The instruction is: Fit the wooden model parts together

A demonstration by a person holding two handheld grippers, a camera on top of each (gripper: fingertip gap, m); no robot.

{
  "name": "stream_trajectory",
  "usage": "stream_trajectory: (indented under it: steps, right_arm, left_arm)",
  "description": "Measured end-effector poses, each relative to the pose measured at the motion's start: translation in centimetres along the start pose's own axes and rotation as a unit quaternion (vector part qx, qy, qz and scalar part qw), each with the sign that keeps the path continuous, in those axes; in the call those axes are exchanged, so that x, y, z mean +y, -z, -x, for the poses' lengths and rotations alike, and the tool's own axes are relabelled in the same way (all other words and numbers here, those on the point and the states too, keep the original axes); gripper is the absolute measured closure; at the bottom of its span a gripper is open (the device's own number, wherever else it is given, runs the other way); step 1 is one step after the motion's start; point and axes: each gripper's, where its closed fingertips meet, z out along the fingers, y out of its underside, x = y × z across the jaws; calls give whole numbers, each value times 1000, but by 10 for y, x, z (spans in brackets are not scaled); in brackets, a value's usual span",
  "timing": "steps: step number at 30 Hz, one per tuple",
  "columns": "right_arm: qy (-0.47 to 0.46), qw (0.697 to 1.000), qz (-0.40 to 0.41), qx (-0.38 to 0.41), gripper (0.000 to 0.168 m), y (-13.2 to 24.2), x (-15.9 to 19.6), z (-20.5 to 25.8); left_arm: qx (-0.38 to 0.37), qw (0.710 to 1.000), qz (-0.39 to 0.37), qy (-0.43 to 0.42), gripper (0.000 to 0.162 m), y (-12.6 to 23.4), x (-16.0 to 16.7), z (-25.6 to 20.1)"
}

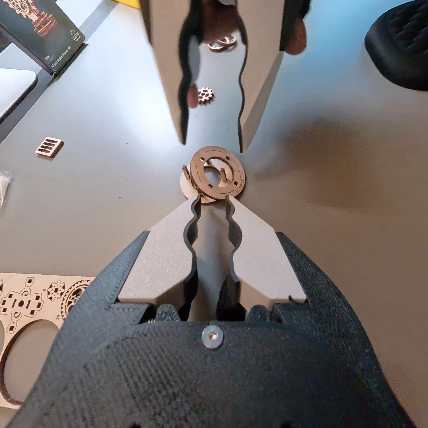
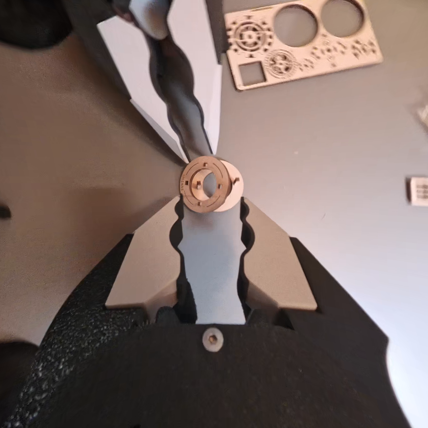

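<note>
Sitting right off the tips of the left claw is the wooden ring assembly, a dark slotted ring propped tilted over a paler disc on the grey surface. Left fingers stand apart with a narrow gap, their tips at the near rim of the ring, gripping nothing. Opposite, the right claw points in from the far side, fingers spread wider, tips just short of the ring.

From the right wrist view, the right claw is open too, the assembly between and just beyond its tips, the left claw touching the far rim. Only this view shows the punched-out plywood sheet whole. Only the left view catches the small loose gear, the slotted square piece and the dark box.
</note>
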Motion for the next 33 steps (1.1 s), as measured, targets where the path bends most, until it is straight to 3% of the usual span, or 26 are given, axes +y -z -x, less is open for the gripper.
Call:
stream_trajectory:
  steps: [5,7,18,26,33]
  right_arm:
    - [-169,980,-87,57,140,6,7,3]
    - [-183,975,-92,89,143,3,8,1]
    - [-199,972,-58,106,158,-6,8,-6]
    - [-228,973,-31,4,166,6,-6,-14]
    - [-296,946,-23,-129,167,9,-19,-18]
  left_arm:
    - [7,1000,-16,14,141,3,-4,2]
    - [11,999,-27,14,137,4,-7,2]
    - [17,999,-31,-12,122,4,-8,-4]
    - [-7,997,-33,-71,104,-1,-12,0]
    - [-27,993,-19,-114,100,-13,-11,13]
